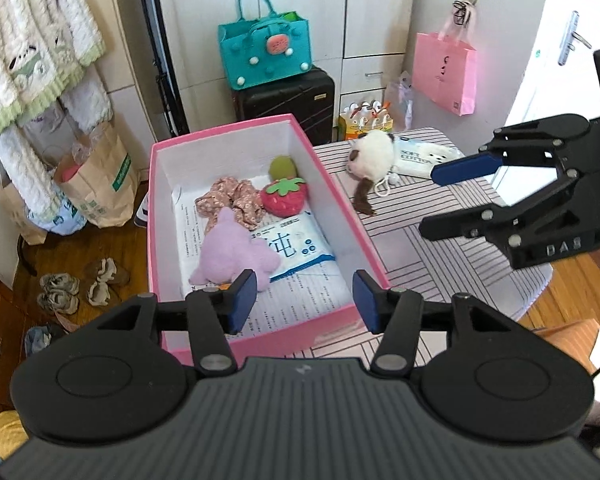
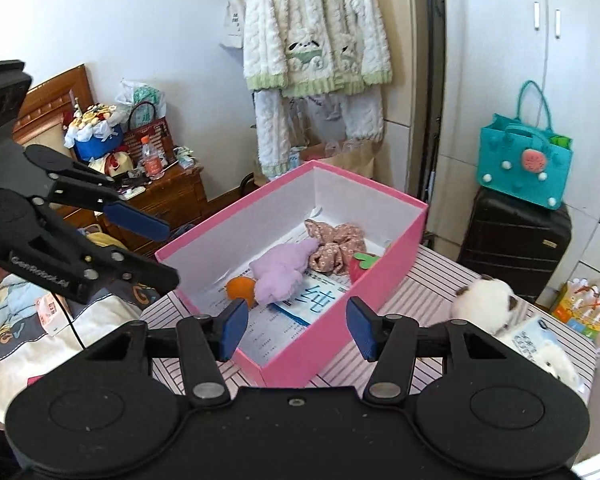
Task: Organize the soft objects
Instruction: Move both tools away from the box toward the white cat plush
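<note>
Left gripper (image 1: 304, 304) nearest: jaws part open, nothing between pads, hovering over near wall of pink box (image 1: 370, 240). Right gripper (image 2: 296, 330) likewise part open and empty, poised above box's near corner; seen also from left wrist view, off to the right over striped table (image 1: 440, 264).

Already in box, ahead of both grippers: lilac plush (image 1: 232, 254), floral scrunchie (image 1: 230, 200), strawberry (image 1: 284, 198), green plush (image 1: 283, 168), tissue pack (image 1: 300, 252), and something orange (image 2: 240, 289) beside lilac plush, identity unclear.

Still outside, ahead and right of left gripper, just right of right gripper: white plush (image 1: 372, 152) with brown patches, lying on table near box's far end, touching a cotton pack (image 1: 420, 156) behind it. White cord loop at its lower edge; brown tail-like piece trailing toward left gripper.

Handling, judged: plush very light, squashy, fuzzy, not fragile; likely to compress and sag in grip. Best taken across round body, pads closing well in. Tail or cord would hold too, but would dangle and swing. Cotton pack soft, with slick wrapper; pinch across narrow width near middle, else may slide out.

Looks: plush round, cream-white, dark ear or face patch, fluffy pile. Pack white with blue print.
</note>
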Tool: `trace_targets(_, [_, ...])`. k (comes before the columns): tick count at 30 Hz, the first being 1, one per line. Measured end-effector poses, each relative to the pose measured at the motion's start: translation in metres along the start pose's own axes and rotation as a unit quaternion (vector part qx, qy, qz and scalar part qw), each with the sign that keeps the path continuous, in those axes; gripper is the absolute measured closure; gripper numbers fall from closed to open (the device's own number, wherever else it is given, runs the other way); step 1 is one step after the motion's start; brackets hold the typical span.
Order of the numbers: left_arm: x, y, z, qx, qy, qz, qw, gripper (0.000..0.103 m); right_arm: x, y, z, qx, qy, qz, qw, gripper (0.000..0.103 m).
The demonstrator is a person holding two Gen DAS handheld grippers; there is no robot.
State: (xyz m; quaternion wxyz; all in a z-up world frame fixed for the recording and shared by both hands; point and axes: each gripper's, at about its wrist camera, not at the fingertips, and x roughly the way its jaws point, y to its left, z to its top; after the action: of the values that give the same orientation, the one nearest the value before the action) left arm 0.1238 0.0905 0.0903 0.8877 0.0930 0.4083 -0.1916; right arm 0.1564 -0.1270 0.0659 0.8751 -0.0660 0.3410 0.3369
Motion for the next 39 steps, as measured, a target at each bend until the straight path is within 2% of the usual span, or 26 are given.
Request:
trace_targets(6, [-0.013, -0.019, -0.006, 0.02, -0.012, 0.002, 0.9997, 0.044, -0.025, -0.004, -0.012, 0.002, -0.019, -0.014, 1.0, 0.042])
trace_targets(16, [-0.018, -0.053, -0.022, 0.04, -0.005, -0.008, 0.9992, 0.039, -0.066, -0.006, -0.045, -0.003, -0.039, -0.023, 0.999, 0.039])
trace_targets(24, [-0.007, -0.081, -0.037, 0.051, 0.003, -0.03, 0.9982, 0.034, -0.088, -0.006, -0.081, -0.005, -0.045, -0.031, 0.998, 0.036])
trace_targets(32, [0.018, -0.103, -0.05, 0.049, -0.003, -0.051, 0.9975, 0.033, -0.092, -0.018, -0.12, 0.01, -0.036, -0.043, 0.998, 0.033])
trace_targets(39, [0.029, -0.122, -0.051, 0.048, -0.039, -0.054, 0.9966, 0.031, -0.085, -0.034, -0.145, 0.022, -0.036, -0.038, 0.998, 0.031])
